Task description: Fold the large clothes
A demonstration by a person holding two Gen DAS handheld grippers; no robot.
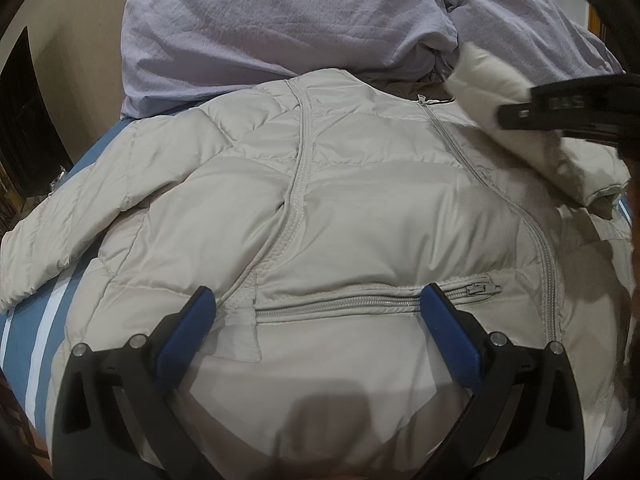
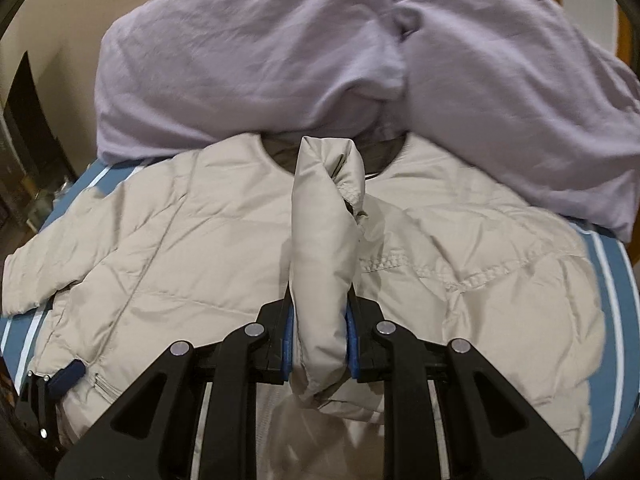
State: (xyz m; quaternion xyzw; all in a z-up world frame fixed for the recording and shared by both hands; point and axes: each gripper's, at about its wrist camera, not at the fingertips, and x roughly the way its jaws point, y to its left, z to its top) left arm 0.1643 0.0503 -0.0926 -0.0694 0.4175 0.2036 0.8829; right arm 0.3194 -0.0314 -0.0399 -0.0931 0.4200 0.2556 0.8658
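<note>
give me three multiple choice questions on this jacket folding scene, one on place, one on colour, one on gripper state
1. Where does the lavender duvet lie?
A. beyond the jacket's collar
B. under the left gripper
C. on the floor

2. What colour is the puffer jacket?
A. navy
B. light beige
C. red

3. What is the right gripper doing?
A. hanging open
B. shut on the sleeve
C. shut on the duvet

Answers: 1 A, it is piled past the neckline; 2 B, pale beige quilted fabric; 3 B, the blue pads squeeze the bunched sleeve, while the left gripper is open above the pocket zip.
</note>
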